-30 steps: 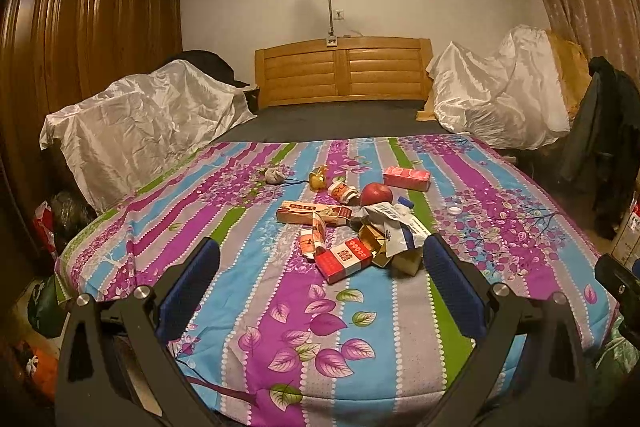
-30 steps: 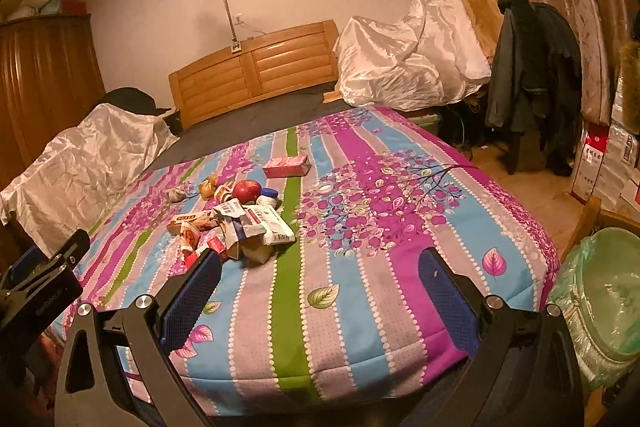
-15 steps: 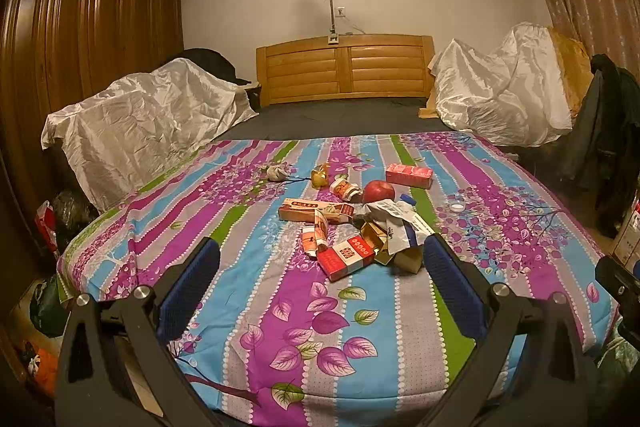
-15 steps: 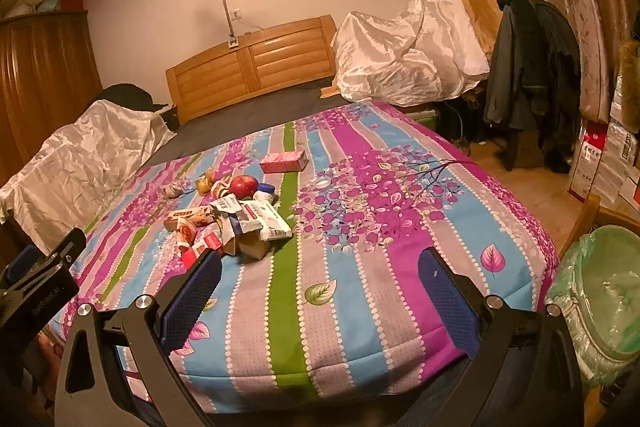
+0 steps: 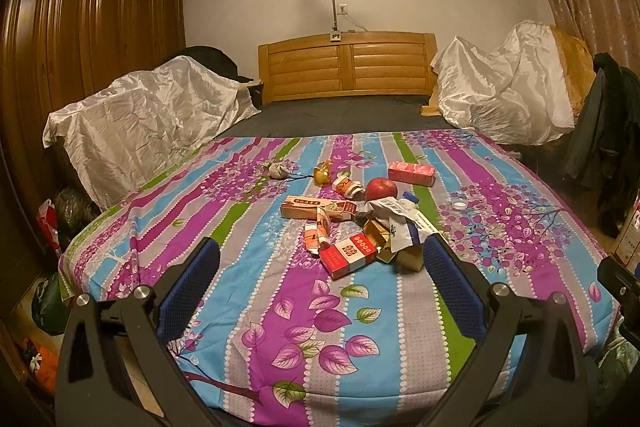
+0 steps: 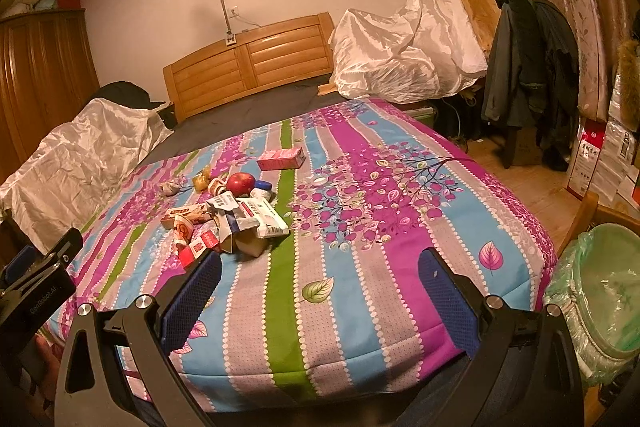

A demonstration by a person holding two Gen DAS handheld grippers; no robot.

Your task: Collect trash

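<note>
A heap of trash lies mid-bed on the striped sheet (image 5: 248,299): a red cigarette pack (image 5: 349,254), a long tan carton (image 5: 316,207), crumpled white wrappers (image 5: 396,215), a pink box (image 5: 412,173), a white cap (image 5: 460,205) and a red apple (image 5: 381,188). In the right wrist view the same heap (image 6: 232,223) sits left of centre, with the apple (image 6: 241,183) behind it. My left gripper (image 5: 320,267) is open, just short of the pack. My right gripper (image 6: 320,273) is open above the sheet (image 6: 360,307), right of the heap. A bin lined with a green bag (image 6: 600,291) stands beside the bed at the right.
A wooden headboard (image 5: 346,67) is at the far end. White-draped piles flank the bed (image 5: 144,111) (image 5: 504,91). A wardrobe (image 5: 88,39) stands left, dark coats (image 6: 528,67) and stacked boxes (image 6: 612,155) right. The other gripper (image 6: 36,287) shows at the right wrist view's left edge.
Both grippers have drifted slightly forward toward the bed, so the trash heap looks a little nearer. The jaws stayed open and nothing on the sheet moved.
</note>
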